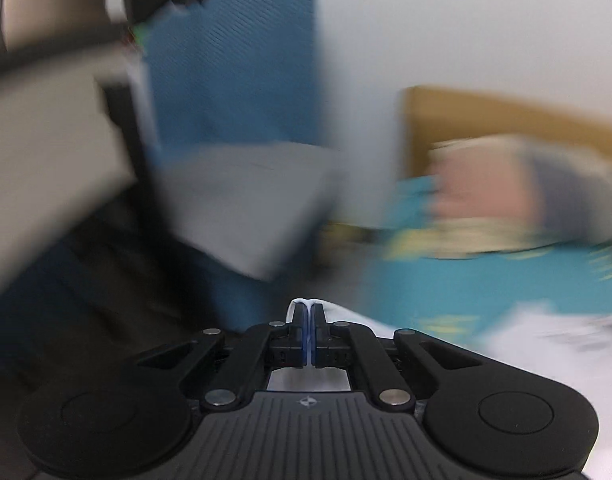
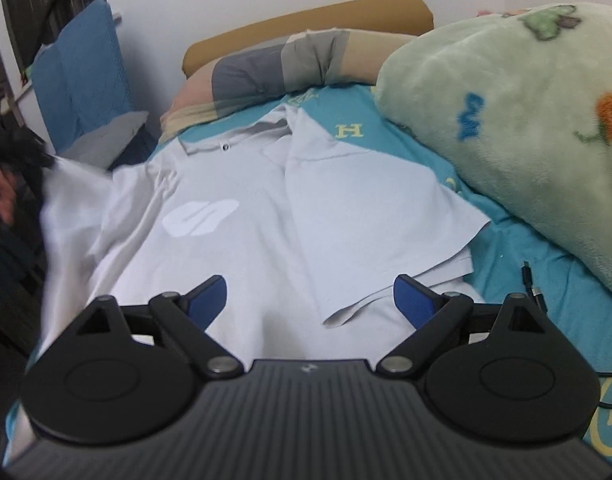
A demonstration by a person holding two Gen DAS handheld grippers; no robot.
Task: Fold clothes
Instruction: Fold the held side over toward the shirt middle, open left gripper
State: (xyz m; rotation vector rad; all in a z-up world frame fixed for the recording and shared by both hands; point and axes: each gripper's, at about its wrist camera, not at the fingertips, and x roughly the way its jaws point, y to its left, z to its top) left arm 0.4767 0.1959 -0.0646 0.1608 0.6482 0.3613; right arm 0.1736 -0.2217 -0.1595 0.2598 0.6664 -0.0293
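The left gripper (image 1: 307, 322) has its 2 jaws pressed together on a fold of white cloth (image 1: 306, 302), which pokes out just past the tips and spreads away to the lower right. Everything beyond is smeared by motion blur. A blue cushion (image 1: 242, 60) stands upright at the upper middle, with a grey pad (image 1: 246, 204) below it. To the right lies a teal sheet (image 1: 445, 280), a blurred pillow (image 1: 513, 196) on it, and a tan headboard (image 1: 465, 116) behind against a pale wall (image 1: 445, 20).

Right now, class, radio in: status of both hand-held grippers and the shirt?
Left hand-held gripper shut on white polo shirt edge. Right hand-held gripper open above shirt. Black cable beside it on the teal sheet.
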